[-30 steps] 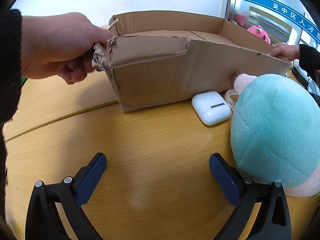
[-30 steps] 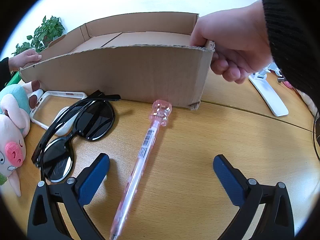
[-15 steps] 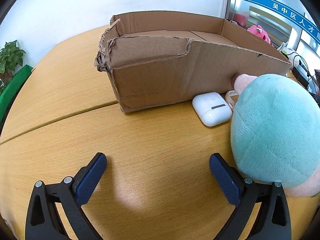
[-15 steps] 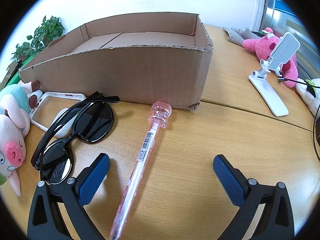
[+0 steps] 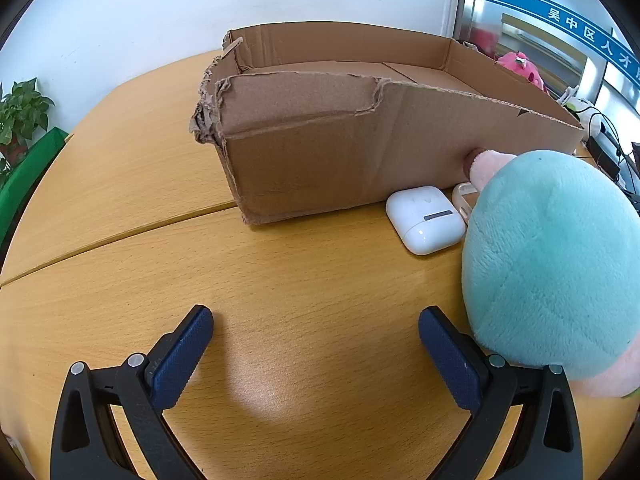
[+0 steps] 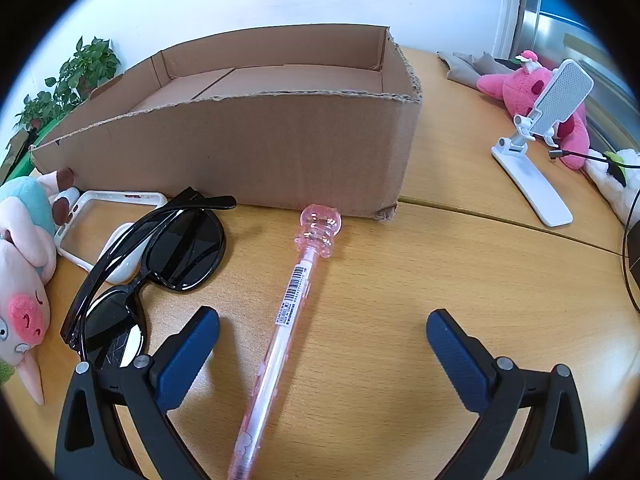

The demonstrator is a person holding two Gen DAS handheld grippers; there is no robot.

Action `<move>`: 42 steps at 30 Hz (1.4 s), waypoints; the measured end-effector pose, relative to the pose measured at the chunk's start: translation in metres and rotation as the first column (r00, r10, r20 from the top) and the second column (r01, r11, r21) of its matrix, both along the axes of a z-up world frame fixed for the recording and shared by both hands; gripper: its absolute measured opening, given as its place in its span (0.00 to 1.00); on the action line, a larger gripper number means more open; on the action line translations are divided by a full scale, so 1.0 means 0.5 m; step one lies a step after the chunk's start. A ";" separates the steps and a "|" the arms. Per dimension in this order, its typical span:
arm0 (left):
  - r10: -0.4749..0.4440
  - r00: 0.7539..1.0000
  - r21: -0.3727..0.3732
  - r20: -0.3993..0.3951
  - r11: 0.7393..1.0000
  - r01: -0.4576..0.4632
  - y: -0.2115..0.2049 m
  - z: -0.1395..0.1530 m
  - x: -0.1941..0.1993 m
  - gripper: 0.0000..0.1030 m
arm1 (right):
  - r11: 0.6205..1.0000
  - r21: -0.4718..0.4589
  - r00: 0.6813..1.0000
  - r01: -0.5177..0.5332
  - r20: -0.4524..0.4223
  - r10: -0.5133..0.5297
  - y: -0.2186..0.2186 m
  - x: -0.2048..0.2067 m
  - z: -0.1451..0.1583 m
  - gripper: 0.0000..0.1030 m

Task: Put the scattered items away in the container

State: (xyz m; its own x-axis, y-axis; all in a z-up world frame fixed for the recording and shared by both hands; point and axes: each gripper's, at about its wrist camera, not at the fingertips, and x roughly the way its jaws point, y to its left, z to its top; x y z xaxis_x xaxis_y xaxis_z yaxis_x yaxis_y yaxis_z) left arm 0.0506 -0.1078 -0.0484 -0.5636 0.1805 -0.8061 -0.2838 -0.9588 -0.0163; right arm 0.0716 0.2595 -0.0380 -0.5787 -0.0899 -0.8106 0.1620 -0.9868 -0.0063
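An open cardboard box (image 5: 320, 164) (image 6: 256, 152) with nothing in it stands on the wooden table. In front of it lie a white earbud case (image 5: 425, 219), a teal and pink plush toy (image 5: 556, 260) (image 6: 22, 256), a white phone case (image 6: 104, 216), black sunglasses (image 6: 168, 256) and a pink pen (image 6: 288, 312). My left gripper (image 5: 316, 342) is open over bare table, the plush against its right finger. My right gripper (image 6: 322, 346) is open with the pen lying between its fingers, nearer the left one.
A white phone stand (image 6: 536, 148), a pink plush (image 6: 520, 88) and a cable (image 6: 580, 154) sit on the table's right side. A grey cloth (image 6: 468, 66) lies behind them. A potted plant (image 6: 68, 80) (image 5: 20, 116) stands at the left beyond the table's edge.
The person's two hands that held the box's corners a second ago have gone from view. The box, the items and both grippers have stayed in place.
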 end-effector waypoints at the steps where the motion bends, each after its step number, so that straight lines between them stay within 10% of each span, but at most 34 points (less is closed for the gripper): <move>1: 0.000 1.000 0.000 0.000 1.000 0.000 0.001 0.000 0.000 1.00 | 1.000 0.000 1.000 0.000 0.000 0.000 0.000 0.000 0.001 1.00; 14: 0.112 0.990 -0.049 -0.085 0.992 -0.117 0.004 0.022 0.067 1.00 | 0.981 0.007 0.979 0.196 0.054 -0.196 0.074 0.094 -0.004 1.00; 19: 0.194 0.974 0.146 -0.119 0.973 -0.176 -0.032 0.101 0.113 1.00 | 0.981 0.006 0.980 0.194 0.050 -0.194 0.088 0.144 -0.003 1.00; 27: 0.047 0.997 0.393 -0.054 0.919 -0.022 0.043 0.156 0.113 1.00 | 0.994 -0.060 0.995 0.089 0.057 -0.086 0.036 0.166 0.008 1.00; 36: 0.045 0.995 0.345 0.087 0.936 -0.073 0.137 0.087 0.057 0.92 | 0.966 -0.205 0.984 -0.157 -0.112 0.136 -0.062 0.241 0.106 1.00; 42: 0.055 0.994 0.331 0.094 0.940 -0.083 0.141 0.085 0.059 0.91 | 0.840 -0.361 0.912 -0.406 -0.217 0.347 -0.207 0.259 0.157 0.99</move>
State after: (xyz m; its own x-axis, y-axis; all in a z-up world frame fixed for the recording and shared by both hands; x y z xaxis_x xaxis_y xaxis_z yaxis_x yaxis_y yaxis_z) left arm 0.0800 -0.0374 -0.0057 -0.5192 0.4097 -0.7501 -0.2009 -0.9115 -0.3588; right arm 0.2010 0.1560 0.0406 -0.5379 -0.6147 -0.5769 0.5477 -0.7751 0.3151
